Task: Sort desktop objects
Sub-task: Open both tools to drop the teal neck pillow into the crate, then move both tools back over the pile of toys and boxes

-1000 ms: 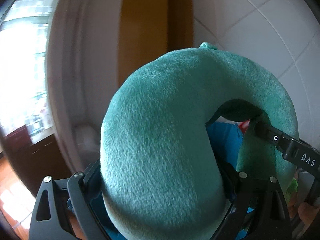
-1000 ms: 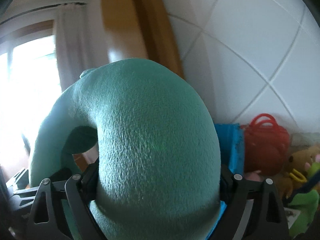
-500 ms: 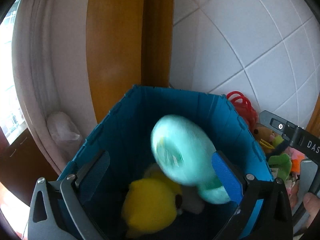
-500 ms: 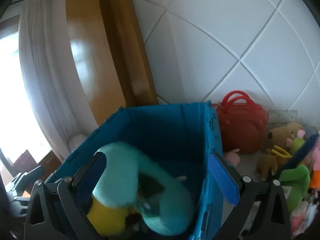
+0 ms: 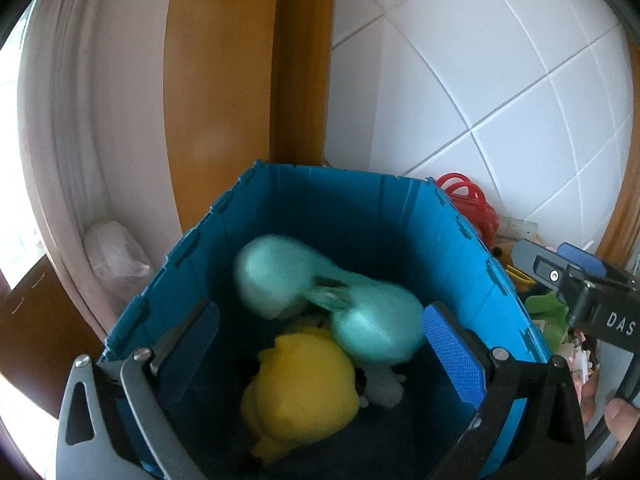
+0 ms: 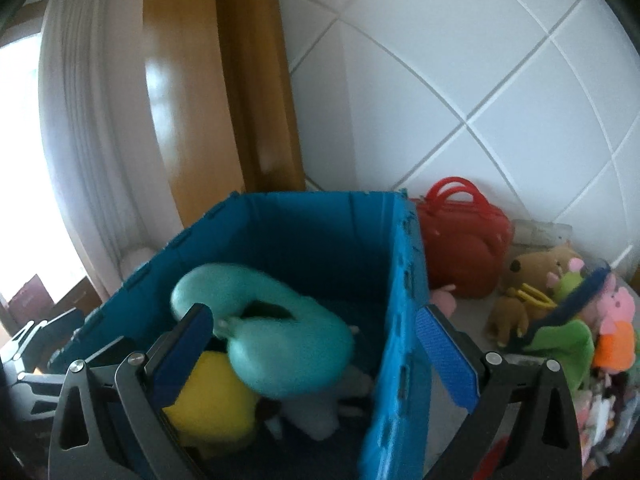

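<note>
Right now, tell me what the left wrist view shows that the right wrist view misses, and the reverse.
Only the left wrist view shows the white plastic bag on the floor beside the bin.

Only the right wrist view shows the whole red bag, the brown bear and the pink pig toy.

Both show the blue bin holding the blurred teal neck pillow and the yellow plush, with the left gripper and right gripper open and empty.

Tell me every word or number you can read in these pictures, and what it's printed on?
"DAS": white letters on the black body of the right gripper, seen at the right edge of the left wrist view; the frame edge may cut off more.
Nothing else is readable: the blue crate, teal neck pillow and red bag show no legible text.
</note>
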A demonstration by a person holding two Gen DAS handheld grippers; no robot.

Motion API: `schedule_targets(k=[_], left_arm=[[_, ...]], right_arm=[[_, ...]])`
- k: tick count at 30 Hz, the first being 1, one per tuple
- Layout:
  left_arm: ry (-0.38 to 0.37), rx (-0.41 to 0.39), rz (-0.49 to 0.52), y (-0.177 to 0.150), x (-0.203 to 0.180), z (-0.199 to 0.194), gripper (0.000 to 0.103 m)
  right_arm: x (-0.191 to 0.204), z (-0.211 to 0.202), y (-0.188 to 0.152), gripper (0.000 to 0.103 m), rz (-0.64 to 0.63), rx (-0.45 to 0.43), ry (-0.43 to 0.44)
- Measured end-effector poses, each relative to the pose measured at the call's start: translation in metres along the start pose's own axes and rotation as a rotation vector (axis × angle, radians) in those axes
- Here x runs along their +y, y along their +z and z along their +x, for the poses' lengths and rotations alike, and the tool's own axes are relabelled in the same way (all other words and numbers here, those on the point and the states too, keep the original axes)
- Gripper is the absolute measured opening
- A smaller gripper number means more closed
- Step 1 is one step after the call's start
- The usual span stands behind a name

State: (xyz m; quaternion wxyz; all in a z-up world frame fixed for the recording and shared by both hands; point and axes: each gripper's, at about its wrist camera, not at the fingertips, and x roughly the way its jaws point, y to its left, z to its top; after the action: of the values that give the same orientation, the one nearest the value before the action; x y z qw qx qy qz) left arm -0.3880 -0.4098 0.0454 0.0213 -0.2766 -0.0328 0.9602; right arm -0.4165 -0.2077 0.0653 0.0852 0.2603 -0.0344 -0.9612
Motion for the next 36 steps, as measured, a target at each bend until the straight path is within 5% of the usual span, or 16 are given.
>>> schedule_targets(k=[10, 20, 36], left_arm=[[-0.018, 0.014, 0.023, -0.023, -0.041, -0.016, 0.103], [-0.03, 0.009, 0.069, -0.044, -0.124, -0.042, 0.103], [-0.128, 0.083, 0.17, -0.135, -0.35, -0.08, 0.103]], right_arm=[[-0.029, -0.037, -0.032, 0.103, 0.012, 0.013, -0.072], [-0.097, -0.088, -0.057, 0.103, 0.06, 0.003, -0.086], [-0.324, -0.226, -0.14, 0.103, 0.158, 0.018, -0.214]])
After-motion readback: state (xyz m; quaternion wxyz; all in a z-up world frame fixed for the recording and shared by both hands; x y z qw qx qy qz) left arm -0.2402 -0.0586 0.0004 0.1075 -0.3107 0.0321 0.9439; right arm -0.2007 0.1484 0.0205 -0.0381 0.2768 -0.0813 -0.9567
